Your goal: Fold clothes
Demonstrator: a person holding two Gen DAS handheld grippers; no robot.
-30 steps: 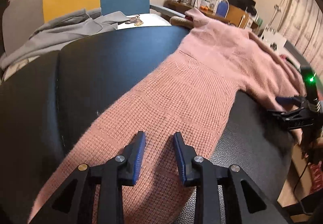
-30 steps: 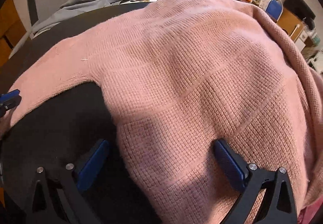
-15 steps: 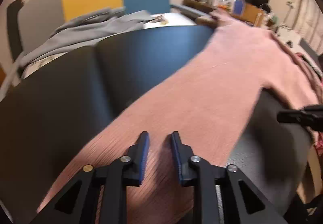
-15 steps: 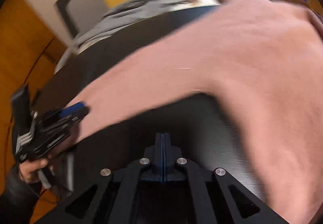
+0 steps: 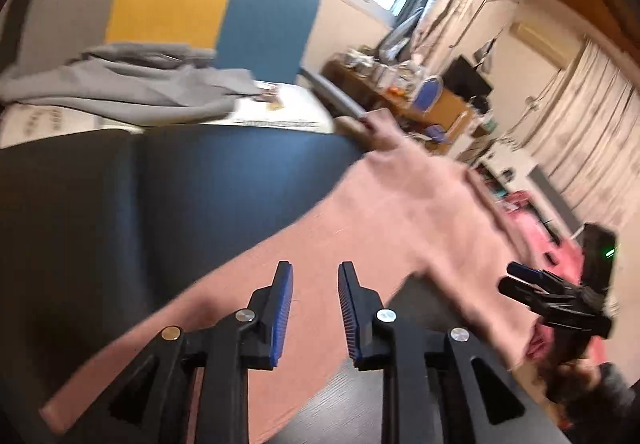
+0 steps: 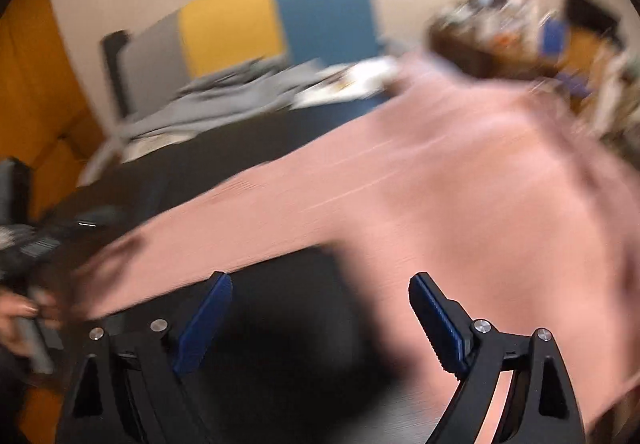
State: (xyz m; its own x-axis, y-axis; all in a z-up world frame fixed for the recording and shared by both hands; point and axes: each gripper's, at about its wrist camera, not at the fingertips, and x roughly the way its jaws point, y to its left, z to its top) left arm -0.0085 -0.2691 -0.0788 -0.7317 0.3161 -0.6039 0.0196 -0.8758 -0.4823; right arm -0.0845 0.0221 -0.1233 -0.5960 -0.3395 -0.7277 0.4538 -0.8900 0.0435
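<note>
A pink knit sweater lies spread on a black table, one sleeve running toward the near left. My left gripper hovers over that sleeve, its jaws a little apart and empty. The right gripper also shows at the right of the left wrist view. In the blurred right wrist view the sweater fills the right side. My right gripper is wide open and empty, above the table at the sweater's underarm edge. The left gripper shows at the far left.
A grey garment lies heaped beyond the table's far edge, before a grey, yellow and blue panel. A cluttered wooden desk and curtains stand at the back right. A pink item lies off the table's right side.
The right gripper shut half a second ago and has opened wide again. Both views have tilted upward and blurred. The left gripper's jaws have widened slightly over the sleeve.
</note>
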